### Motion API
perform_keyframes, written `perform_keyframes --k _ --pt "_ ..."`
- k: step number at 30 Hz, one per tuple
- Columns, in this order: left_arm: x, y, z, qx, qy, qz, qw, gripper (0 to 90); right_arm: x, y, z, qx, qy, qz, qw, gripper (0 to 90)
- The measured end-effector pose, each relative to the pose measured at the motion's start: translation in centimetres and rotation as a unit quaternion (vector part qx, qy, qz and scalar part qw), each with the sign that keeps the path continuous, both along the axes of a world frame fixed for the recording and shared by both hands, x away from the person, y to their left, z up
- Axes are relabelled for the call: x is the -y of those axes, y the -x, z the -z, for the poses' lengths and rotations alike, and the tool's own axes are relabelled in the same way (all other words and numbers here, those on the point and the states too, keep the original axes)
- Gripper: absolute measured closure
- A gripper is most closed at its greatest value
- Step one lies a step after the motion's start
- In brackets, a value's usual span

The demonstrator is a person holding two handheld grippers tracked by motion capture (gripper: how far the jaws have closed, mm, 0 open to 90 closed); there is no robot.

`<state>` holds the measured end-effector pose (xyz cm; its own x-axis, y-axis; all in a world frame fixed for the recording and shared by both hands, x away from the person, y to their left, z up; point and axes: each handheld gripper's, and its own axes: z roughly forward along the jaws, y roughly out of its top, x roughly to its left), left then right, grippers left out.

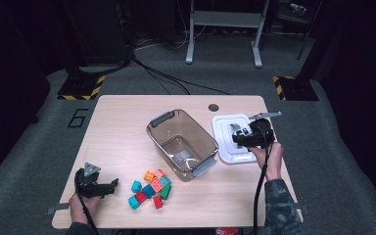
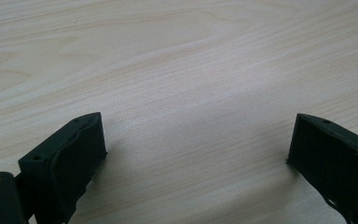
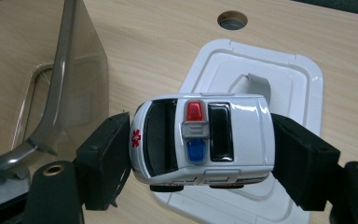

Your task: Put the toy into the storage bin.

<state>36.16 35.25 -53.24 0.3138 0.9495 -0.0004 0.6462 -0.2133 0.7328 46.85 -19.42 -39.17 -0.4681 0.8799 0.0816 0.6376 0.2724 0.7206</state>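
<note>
White and glossy, the toy ambulance (image 3: 200,140) is pinched end to end in our right gripper (image 3: 200,149), above the white lid (image 3: 303,84) beside the clear bin (image 1: 182,144). Bricks (image 1: 152,189) lie near that bin on the bench (image 1: 117,127); our left gripper (image 2: 196,154) stands spread.

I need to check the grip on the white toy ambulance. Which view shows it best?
The right gripper view: the white toy ambulance sits close up, clamped front and rear between the black jaws. The high view shows it small and partly hidden by the right gripper.
</note>
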Motion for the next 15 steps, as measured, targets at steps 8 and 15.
perform_keyframes --k 8,15 --pt "0.0 0.0 0.0 0.000 0.000 0.000 1.0000 3.7 -1.6 -1.1 -1.8 0.012 0.000 -0.013 0.9998 25.1" --pt "0.0 0.0 0.0 0.000 0.000 0.000 1.0000 3.6 -4.2 -1.4 -3.3 0.020 0.009 -0.037 0.9991 25.1"
